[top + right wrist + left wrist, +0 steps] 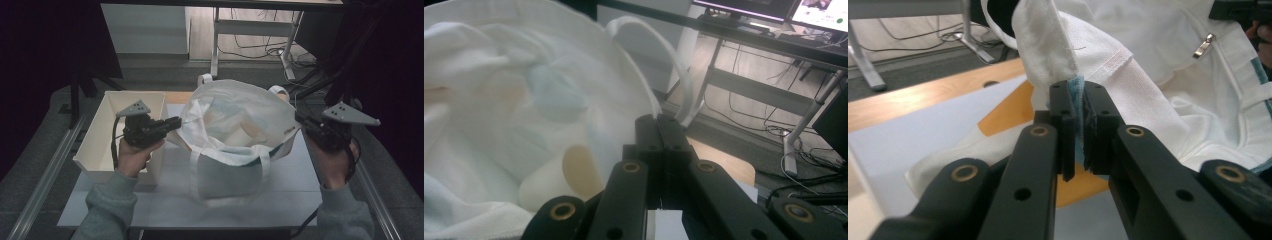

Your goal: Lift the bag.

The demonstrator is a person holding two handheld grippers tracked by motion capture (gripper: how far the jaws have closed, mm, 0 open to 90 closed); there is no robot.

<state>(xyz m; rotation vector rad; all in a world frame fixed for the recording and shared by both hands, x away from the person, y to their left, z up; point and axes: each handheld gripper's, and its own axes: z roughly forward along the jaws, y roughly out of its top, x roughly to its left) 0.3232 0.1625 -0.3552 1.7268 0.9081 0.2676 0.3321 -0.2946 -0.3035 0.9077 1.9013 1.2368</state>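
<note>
A white cloth tote bag [235, 175] stands on the mat with its mouth held wide. My left gripper [177, 122] is shut on the bag's left rim; in the left gripper view the jaws pinch white fabric [1048, 55] with a teal strip [1078, 87] between them. My right gripper [300, 120] is shut on the right rim, and the thin edge of the bag [484, 100] runs into its closed tips [656, 122]. Inside lie pale items, among them a cream roll [549, 185] and a light blue shape [549, 92].
A white open bin [100, 145] stands at the left, close behind my left hand. The bag rests on a white mat [165, 205] over a wooden table [923, 95]. Metal rails [45, 175] run along both sides. Desk legs [215, 45] and cables lie beyond.
</note>
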